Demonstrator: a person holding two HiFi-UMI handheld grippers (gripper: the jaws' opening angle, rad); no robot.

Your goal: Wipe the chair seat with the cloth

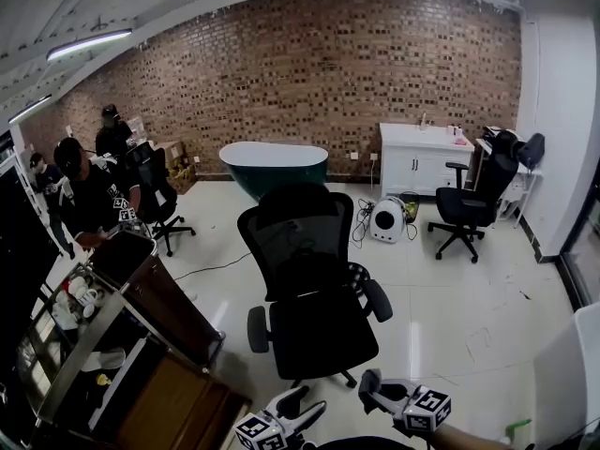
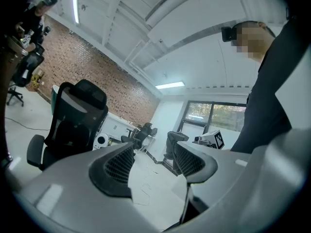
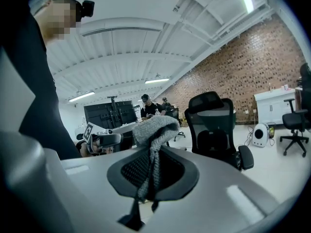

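A black office chair (image 1: pixel 311 279) stands in the middle of the floor, its seat (image 1: pixel 323 336) facing me. Both grippers hang low in front of it, short of the seat. My left gripper (image 1: pixel 302 407) is open with nothing between its jaws; the chair (image 2: pixel 73 125) shows to its left in the left gripper view. My right gripper (image 1: pixel 369 388) is shut on a grey cloth (image 3: pixel 154 130), which bunches up above the jaws and hangs down between them. The chair (image 3: pixel 214 130) sits to the right in the right gripper view.
A brown cabinet and a cart with cups (image 1: pixel 94 345) stand at the left. A dark green bathtub (image 1: pixel 274 165), a white sink cabinet (image 1: pixel 424 157) and a second black chair (image 1: pixel 473 204) lie beyond. People (image 1: pixel 89 195) are at the far left. A white appliance (image 1: pixel 386 219) sits on the floor.
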